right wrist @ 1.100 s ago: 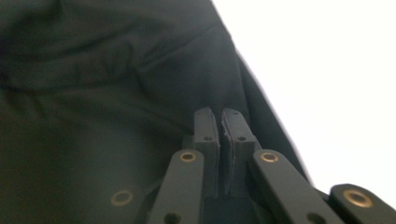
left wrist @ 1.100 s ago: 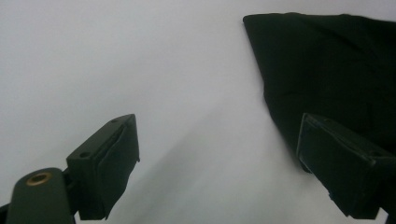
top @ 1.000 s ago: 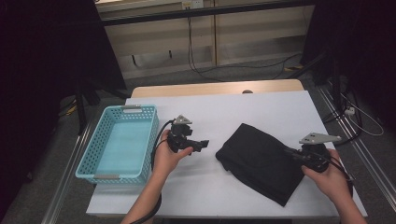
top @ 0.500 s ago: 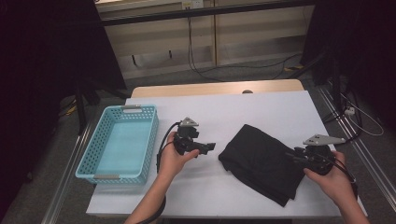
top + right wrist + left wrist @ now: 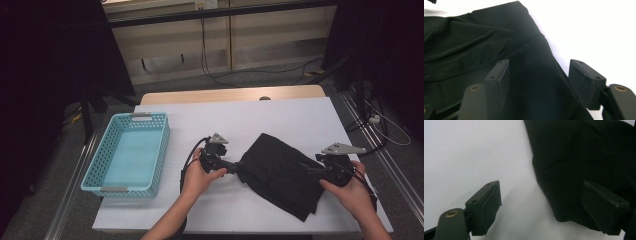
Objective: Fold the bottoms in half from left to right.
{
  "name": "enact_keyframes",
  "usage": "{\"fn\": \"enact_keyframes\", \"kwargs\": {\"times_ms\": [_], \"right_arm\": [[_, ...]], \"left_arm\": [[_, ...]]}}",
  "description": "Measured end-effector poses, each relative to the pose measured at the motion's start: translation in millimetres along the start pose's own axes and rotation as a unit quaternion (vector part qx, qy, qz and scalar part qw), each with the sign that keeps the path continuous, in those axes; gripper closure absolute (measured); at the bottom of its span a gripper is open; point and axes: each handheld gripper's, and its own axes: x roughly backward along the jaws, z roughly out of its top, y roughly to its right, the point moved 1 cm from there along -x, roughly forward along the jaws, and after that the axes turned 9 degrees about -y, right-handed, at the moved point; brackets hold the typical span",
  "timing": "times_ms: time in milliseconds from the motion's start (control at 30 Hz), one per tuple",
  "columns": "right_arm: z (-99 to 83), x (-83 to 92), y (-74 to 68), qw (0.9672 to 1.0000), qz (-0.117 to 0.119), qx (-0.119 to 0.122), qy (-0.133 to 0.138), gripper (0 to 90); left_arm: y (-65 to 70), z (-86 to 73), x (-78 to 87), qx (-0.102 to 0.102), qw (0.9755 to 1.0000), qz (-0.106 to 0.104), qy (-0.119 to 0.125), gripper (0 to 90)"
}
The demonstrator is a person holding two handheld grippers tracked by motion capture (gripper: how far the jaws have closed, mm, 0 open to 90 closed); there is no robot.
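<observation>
A folded black cloth lies on the near right part of the white table, with a gripper at each of its two ends. At its right end, the right gripper points left over the fabric; its jaws have just been opening and now stand apart above the cloth, pressing on nothing. At the cloth's left corner, the left gripper points right with its jaws wide, having just closed a little; the cloth's edge lies between them, but the pads are not squeezing it. Farther left, a light blue basket sits well apart from the cloth. Beyond the table's far edge, cables run across the floor.
</observation>
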Motion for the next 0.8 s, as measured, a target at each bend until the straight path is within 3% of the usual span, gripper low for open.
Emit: {"fn": "enact_keyframes", "kwargs": {"times_ms": [33,67,167,233,300,433,533,567,600,633,800], "right_arm": [[0.4,-0.4,-0.6,1.0,-0.001,0.0,0.0,30.6],[0.6,-0.9,-1.2,1.0,-0.003,0.0,-0.001,29.3],[0.4,-2.2,-1.9,1.0,-0.008,-0.002,-0.001,27.0],[0.0,-2.4,-1.8,1.0,-0.009,-0.005,-0.001,25.1],[-0.2,-2.1,-1.9,0.9999,-0.01,-0.005,0.001,24.6],[0.6,-2.1,-2.5,1.0,-0.009,-0.004,0.002,24.0],[0.8,-2.9,-2.7,1.0,-0.007,-0.006,0.002,23.9],[0.7,-3.1,-2.6,1.0,-0.006,-0.007,0.003,23.8],[0.7,-3.3,-2.6,1.0,-0.006,-0.007,0.002,23.6],[0.7,-3.4,-2.6,1.0,-0.005,-0.007,0.002,23.5],[1.5,-4.3,-2.7,1.0,-0.001,-0.008,0.002,23.1]], "left_arm": [[2.2,-1.1,-1.5,0.0,1.0,0.009,-0.001,17.7],[3.1,-2.4,-2.9,-0.004,1.0,0.0,-0.004,17.9],[5.7,-5.7,-6.2,-0.017,0.9998,0.002,-0.014,21.1],[6.0,-7.3,-7.4,-0.015,0.9997,0.001,-0.017,25.1],[7.1,-9.2,-8.5,-0.007,0.9997,-0.012,-0.019,33.4],[11.2,-9.3,-7.0,-0.008,0.9994,-0.018,-0.029,44.6],[15.4,-10.0,-8.1,-0.019,0.9993,-0.008,-0.03,51.4],[16.5,-10.2,-7.9,-0.018,0.9993,-0.009,-0.031,54.2],[17.3,-10.6,-8.2,-0.012,0.9992,-0.023,-0.031,59.4],[18.1,-11.7,-8.8,-0.005,0.9991,-0.029,-0.029,68.1],[14.4,-11.8,-6.7,0.015,0.9984,-0.045,-0.031,77.9]]}}
